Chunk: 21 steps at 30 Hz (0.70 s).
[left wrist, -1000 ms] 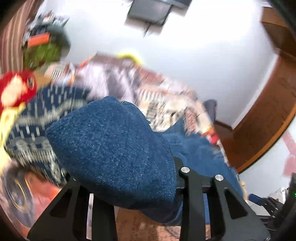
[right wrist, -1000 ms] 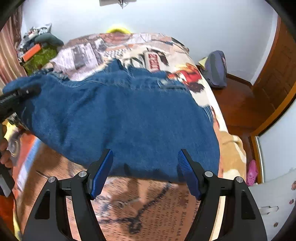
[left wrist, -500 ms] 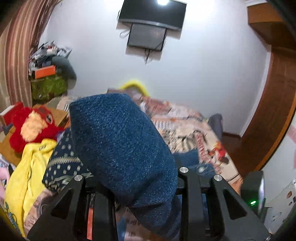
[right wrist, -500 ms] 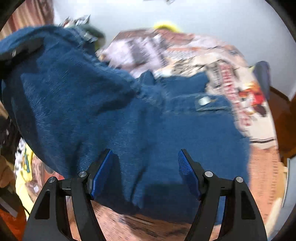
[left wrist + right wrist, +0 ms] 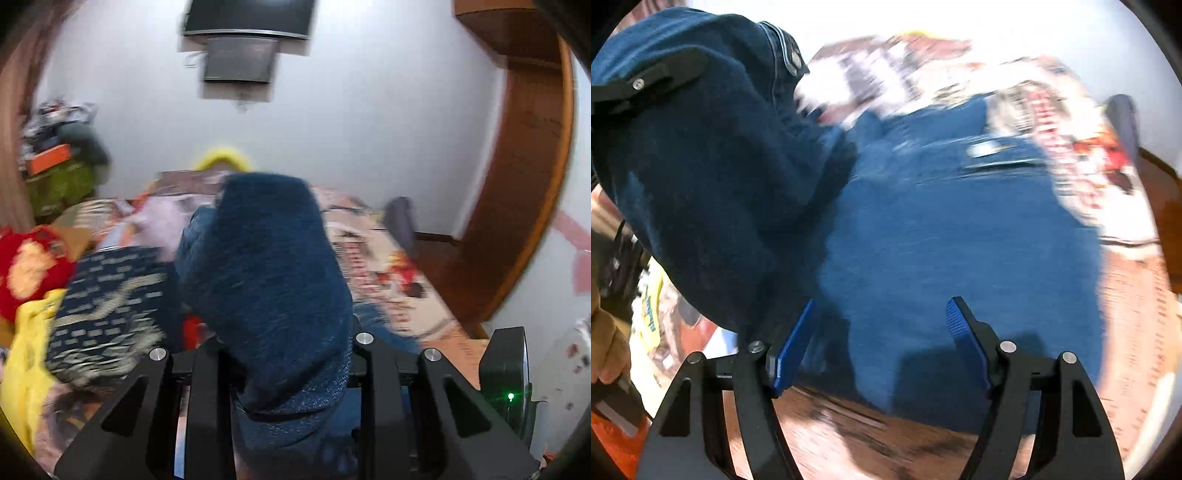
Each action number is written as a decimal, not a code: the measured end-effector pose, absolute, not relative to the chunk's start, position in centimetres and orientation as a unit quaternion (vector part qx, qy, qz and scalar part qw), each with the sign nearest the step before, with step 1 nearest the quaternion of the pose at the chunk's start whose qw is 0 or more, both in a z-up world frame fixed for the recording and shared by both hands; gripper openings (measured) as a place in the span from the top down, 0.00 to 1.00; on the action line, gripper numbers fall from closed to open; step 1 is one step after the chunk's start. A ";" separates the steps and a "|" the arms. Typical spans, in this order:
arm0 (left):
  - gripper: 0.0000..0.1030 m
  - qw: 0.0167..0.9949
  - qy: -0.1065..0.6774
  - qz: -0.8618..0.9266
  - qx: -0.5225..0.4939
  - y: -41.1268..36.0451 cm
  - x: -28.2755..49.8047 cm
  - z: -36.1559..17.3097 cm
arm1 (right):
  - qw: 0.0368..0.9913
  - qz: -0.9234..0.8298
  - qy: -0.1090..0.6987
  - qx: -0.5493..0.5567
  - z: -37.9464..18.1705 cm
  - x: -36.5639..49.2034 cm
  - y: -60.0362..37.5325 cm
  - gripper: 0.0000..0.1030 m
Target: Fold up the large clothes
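The jeans lie spread on the bed, filling the middle of the right wrist view. One end of them is lifted at the upper left, bunched in the left tool, which is clamped on the denim; its jaws have just been closing a little more. The right tool stands wide at the lower centre above the cloth, gripping nothing. A hand shows at the lower left edge. A patterned cloth and a red toy lie left in the left wrist view.
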State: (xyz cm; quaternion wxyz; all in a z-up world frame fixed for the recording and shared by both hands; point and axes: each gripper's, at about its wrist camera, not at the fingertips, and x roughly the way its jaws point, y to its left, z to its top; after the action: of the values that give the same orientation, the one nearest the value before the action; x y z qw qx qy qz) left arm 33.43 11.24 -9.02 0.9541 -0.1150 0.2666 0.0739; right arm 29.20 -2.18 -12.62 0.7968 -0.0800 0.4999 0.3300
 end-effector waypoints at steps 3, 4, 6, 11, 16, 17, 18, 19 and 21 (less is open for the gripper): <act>0.75 0.955 0.277 0.008 -0.105 6.7 35.6 -9.2 | 0.829 0.265 0.488 -0.063 -11.5 29.9 -7.8 0.33; 0.75 0.953 0.284 -0.012 -0.104 5.5 36.2 -9.6 | 0.835 0.248 0.488 -0.060 -11.4 30.2 -9.1 0.33; 0.75 0.939 0.322 -0.062 -0.102 2.3 37.9 -11.4 | 0.841 0.217 0.494 -0.050 -11.3 30.6 -12.0 0.33; 0.71 0.889 0.443 -0.109 -0.028 -4.3 40.2 -19.1 | 0.840 0.155 0.520 -0.013 -12.3 30.2 -18.5 0.33; 0.61 0.884 0.453 -0.103 0.058 -6.5 38.5 -21.0 | 0.841 0.144 0.522 -0.009 -12.2 29.1 -20.4 0.33; 0.59 0.881 0.457 -0.106 0.058 -6.3 38.3 -20.7 | 0.841 0.145 0.521 -0.011 -11.9 29.3 -20.2 0.33; 0.57 0.878 0.462 -0.114 0.052 -5.8 38.0 -20.1 | 0.843 0.147 0.518 -0.012 -11.7 28.9 -20.1 0.33; 0.53 0.874 0.467 -0.126 0.039 -5.3 37.6 -19.5 | 0.844 0.149 0.515 -0.013 -11.7 29.0 -20.1 0.33; 0.46 0.870 0.470 -0.150 0.011 -4.5 36.8 -18.4 | 0.848 0.156 0.507 -0.012 -10.6 28.6 -20.6 0.33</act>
State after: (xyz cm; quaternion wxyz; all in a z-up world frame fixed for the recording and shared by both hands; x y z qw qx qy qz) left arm 36.75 -4.50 -18.44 0.8697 0.0109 0.4701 -0.1500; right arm 28.60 -20.57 -10.62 0.8478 -0.0117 0.5067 0.1560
